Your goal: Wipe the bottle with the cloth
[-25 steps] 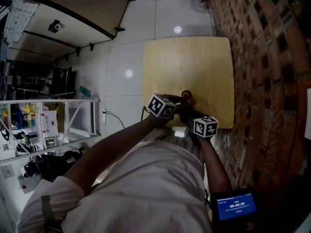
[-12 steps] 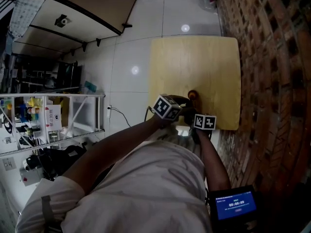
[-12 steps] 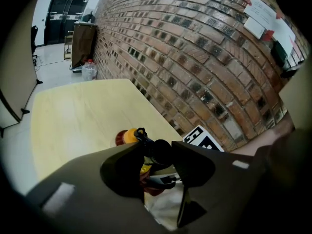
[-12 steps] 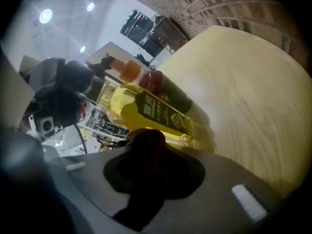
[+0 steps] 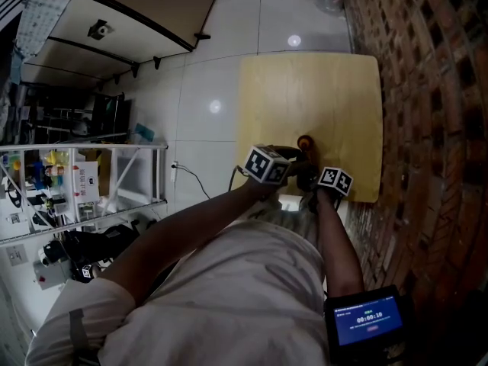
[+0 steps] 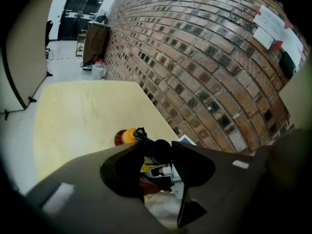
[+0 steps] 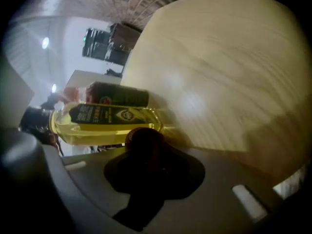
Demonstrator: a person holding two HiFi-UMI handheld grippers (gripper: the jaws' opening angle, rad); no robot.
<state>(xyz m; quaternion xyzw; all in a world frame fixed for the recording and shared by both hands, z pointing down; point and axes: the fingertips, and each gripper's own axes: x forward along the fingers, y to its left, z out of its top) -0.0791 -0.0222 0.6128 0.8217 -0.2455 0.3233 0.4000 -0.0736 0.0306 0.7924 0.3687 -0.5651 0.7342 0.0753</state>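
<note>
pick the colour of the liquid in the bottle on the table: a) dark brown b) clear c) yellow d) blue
c: in the right gripper view the bottle shows yellow liquid through its see-through wall.

Clear glossy bottle, dark matt cloth, smooth pale wood table, rough brick wall, glossy floor tiles
</note>
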